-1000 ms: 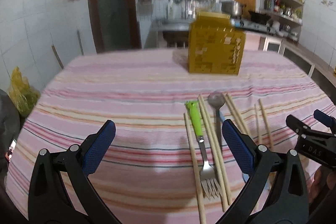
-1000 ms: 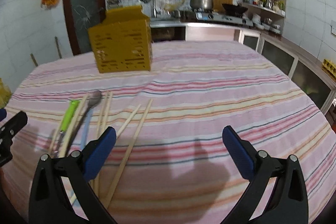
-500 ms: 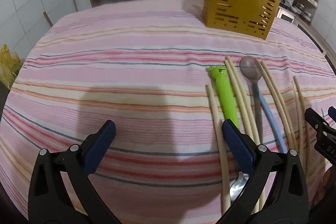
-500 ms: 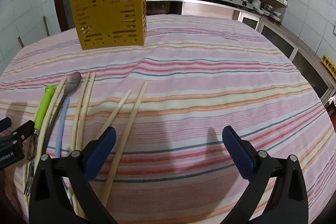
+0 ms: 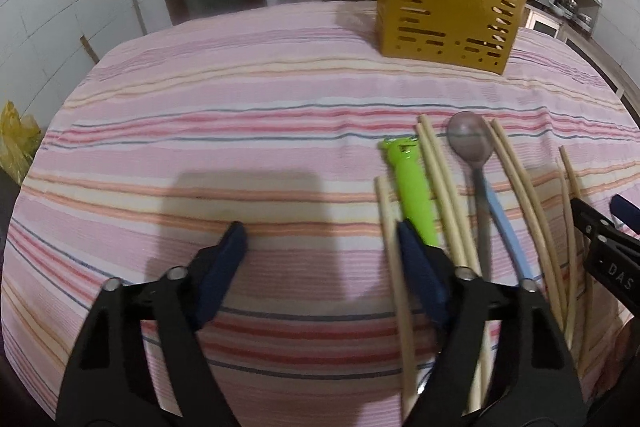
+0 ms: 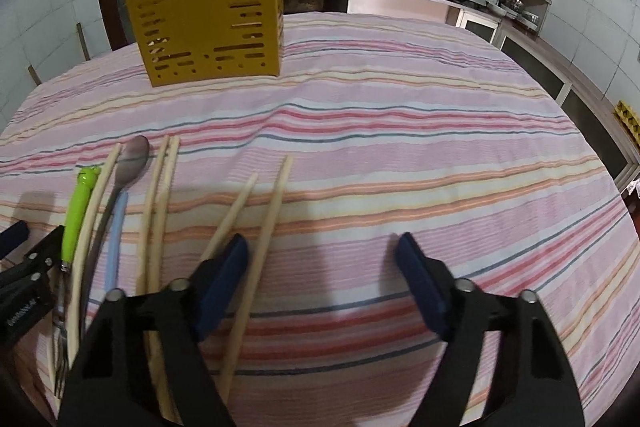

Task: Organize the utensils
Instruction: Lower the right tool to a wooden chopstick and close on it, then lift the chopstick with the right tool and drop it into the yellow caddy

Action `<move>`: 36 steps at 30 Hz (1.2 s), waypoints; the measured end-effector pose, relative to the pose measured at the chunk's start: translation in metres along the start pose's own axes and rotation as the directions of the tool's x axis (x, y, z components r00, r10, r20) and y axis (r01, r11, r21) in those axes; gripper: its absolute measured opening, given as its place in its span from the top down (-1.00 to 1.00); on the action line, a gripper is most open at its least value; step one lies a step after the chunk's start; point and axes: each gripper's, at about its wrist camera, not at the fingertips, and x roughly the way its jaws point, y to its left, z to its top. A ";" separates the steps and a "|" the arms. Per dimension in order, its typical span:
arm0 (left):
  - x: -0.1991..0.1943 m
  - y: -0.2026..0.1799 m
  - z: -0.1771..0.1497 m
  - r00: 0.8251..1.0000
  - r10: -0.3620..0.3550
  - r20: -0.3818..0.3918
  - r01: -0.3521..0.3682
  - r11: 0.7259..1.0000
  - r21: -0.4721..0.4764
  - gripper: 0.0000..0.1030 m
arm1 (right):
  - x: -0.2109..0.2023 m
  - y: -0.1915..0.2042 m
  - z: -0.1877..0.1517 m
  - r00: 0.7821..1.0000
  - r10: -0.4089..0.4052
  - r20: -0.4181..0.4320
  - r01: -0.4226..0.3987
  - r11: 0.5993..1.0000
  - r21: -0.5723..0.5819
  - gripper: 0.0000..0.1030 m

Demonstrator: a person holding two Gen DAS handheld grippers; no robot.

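A: Left gripper (image 5: 320,239)?
B: Jaws have just been narrowing, nothing between them; its right pad lies over the green-handled fork (image 5: 414,193).

A: Right gripper (image 6: 322,251)?
B: Likewise narrowing, parted over bare striped tablecloth (image 6: 400,147), chopsticks (image 6: 272,215) beside its left pad.

A: Beyond?
B: Spoon (image 5: 470,143) among chopsticks; yellow utensil holder (image 6: 208,11) upright at the far edge.

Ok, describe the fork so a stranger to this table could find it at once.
Start at the yellow slotted utensil holder standing at the far side of the striped tablecloth. Come toward the near edge to the row of loose utensils. The fork lies near its left end among pale wooden chopsticks, the only piece with a bright green handle.
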 end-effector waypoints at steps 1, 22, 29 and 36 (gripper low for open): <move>0.000 -0.002 0.001 1.000 -0.004 -0.003 0.004 1.000 -0.002 -0.25 | -0.001 0.002 0.000 1.000 0.003 0.002 -0.003 1.000 -0.003 -0.18; 0.009 0.007 0.015 0.998 -0.060 -0.037 0.057 0.996 -0.076 0.81 | 0.014 0.023 0.020 0.999 0.042 -0.014 -0.042 0.999 -0.002 0.84; 0.005 0.011 0.013 0.997 -0.073 -0.029 0.070 0.994 -0.084 0.85 | 0.009 0.023 0.022 0.998 0.069 -0.001 -0.069 0.998 -0.001 0.86; -0.013 0.021 0.015 0.997 -0.065 0.030 0.068 0.991 -0.113 0.91 | -0.011 0.018 0.024 0.992 0.105 0.068 -0.106 0.994 0.017 0.88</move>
